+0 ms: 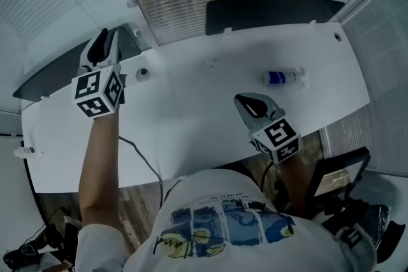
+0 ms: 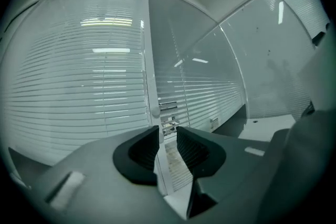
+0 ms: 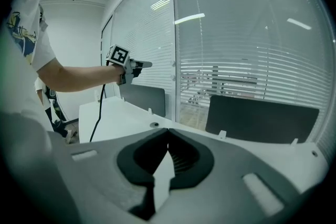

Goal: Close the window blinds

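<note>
The blinds (image 2: 73,86) hang behind the glass along the far side of the desk (image 1: 191,105); on the pane facing the right hand the slats lie level and the room beyond shows through. A small round knob (image 2: 155,110) sits on the white frame post (image 2: 149,60) between two panes. The left gripper (image 2: 168,136) is up at that post, held out level on a straight arm; its jaws stand a narrow way apart with nothing pressed between them, the post and knob lined up just beyond the tips. The right gripper (image 3: 167,134) hangs low over the near edge of the desk, tilted down, jaws met at the tips and empty. A bottle (image 1: 284,78) lies on its side farther out; a cable (image 1: 143,159) trails across the desk's near edge.
</note>
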Tool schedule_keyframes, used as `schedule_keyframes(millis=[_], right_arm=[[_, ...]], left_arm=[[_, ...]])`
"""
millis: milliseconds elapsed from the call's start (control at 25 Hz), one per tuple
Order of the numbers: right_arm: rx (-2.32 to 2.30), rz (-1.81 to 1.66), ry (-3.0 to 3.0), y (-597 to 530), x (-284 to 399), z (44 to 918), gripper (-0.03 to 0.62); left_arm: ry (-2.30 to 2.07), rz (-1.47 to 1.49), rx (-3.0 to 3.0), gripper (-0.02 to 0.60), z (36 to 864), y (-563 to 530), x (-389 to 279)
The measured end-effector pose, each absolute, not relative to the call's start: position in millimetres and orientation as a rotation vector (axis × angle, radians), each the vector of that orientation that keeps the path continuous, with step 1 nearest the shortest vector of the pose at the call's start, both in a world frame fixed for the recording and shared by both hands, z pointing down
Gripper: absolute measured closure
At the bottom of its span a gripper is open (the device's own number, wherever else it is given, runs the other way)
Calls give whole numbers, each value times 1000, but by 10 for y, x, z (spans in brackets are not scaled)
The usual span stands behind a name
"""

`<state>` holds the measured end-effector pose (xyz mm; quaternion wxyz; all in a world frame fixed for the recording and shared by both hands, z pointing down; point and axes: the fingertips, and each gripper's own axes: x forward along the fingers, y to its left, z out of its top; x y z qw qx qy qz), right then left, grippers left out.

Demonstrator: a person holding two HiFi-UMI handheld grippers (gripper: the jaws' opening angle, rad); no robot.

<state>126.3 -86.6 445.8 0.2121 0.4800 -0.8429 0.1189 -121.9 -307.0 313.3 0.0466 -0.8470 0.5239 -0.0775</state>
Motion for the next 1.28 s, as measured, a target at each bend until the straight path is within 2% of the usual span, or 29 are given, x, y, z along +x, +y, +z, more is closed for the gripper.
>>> schedule_keyframes(millis=[320,760,1280], right_arm=[[1310,272,-2350,-714,772,4329,591],[1365,210,-2321,-286,315,4196,591],[1374,215,-2335,222,-130,4170,591]], left_arm=[[1510,-190,-2711,578,3342,-2114,-1535],[1232,-232,-2906,578,3687,-855,-1656],[1097,-302,-2993,578,3759,-136,-1886]])
